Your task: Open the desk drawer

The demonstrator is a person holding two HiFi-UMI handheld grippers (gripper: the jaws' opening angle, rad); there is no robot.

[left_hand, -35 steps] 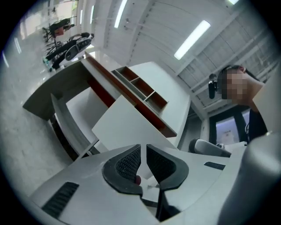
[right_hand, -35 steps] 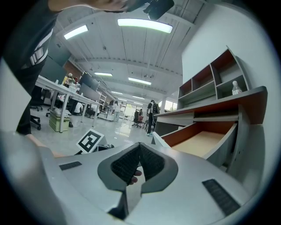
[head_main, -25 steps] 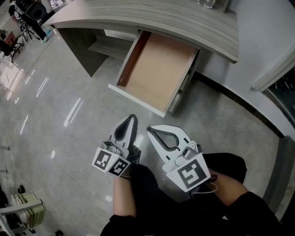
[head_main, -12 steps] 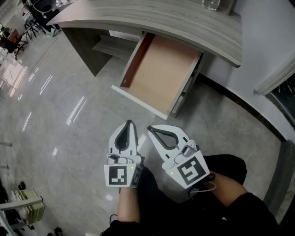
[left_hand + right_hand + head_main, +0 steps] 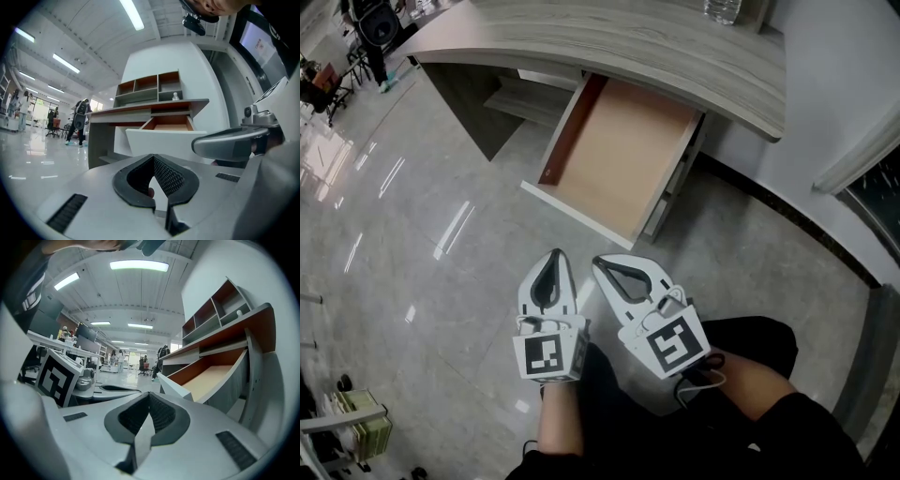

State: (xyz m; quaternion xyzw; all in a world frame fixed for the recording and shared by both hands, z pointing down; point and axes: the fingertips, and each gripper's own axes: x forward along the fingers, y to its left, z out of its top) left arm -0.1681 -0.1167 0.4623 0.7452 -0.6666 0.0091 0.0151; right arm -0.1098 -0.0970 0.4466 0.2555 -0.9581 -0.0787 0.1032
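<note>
The drawer is being shown pulled well out from under the table, ahead of the left tongs and right tongs and well apart from both. The left tongs, just rolled upright, and the right tongs are being held closed and empty. The opening looks finished.

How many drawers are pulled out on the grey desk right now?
1. The white-fronted drawer with a bare tan wooden bottom is pulled out from under the grey wood-grain desk top. Any drawers below it are mostly hidden.
</note>
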